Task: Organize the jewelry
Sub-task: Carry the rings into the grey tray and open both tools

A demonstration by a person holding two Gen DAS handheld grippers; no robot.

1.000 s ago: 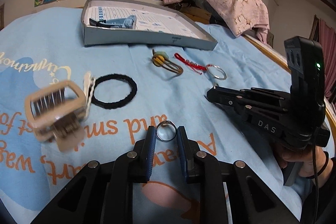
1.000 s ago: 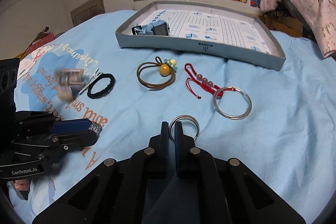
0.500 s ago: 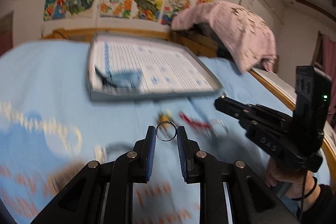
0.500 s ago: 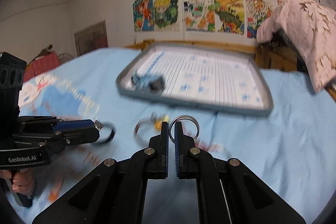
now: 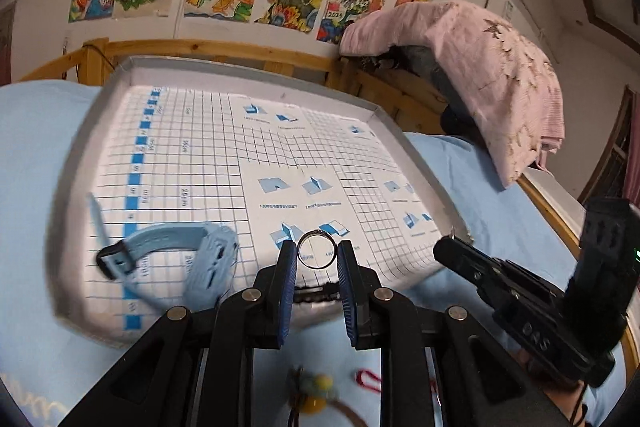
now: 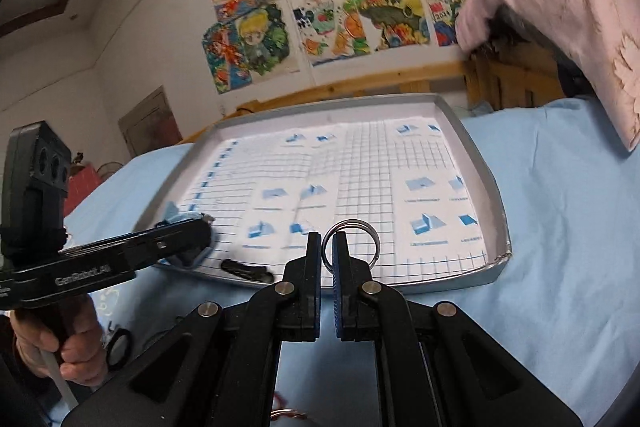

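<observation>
Your left gripper (image 5: pixel 317 255) has its fingers clenched on the small ring (image 5: pixel 317 254), held upright above the near edge of the grey tray (image 5: pixel 384 115) on the bed (image 5: pixel 480 179), where the blue watch (image 5: pixel 176 251) lies at the tray's left, its strap end partly covered by your gripper's frame. Below, blurred and cut off behind the frame, a yellow-beaded hair tie (image 5: pixel 316 387) and a red cord (image 5: pixel 366 379) are hard to make out. Your right gripper (image 6: pixel 327 251) is clamped tight on the rim of the larger ring (image 6: pixel 351 241), over the tray's front; a dark item (image 6: pixel 246 270) by that edge is too blurred to identify.
</observation>
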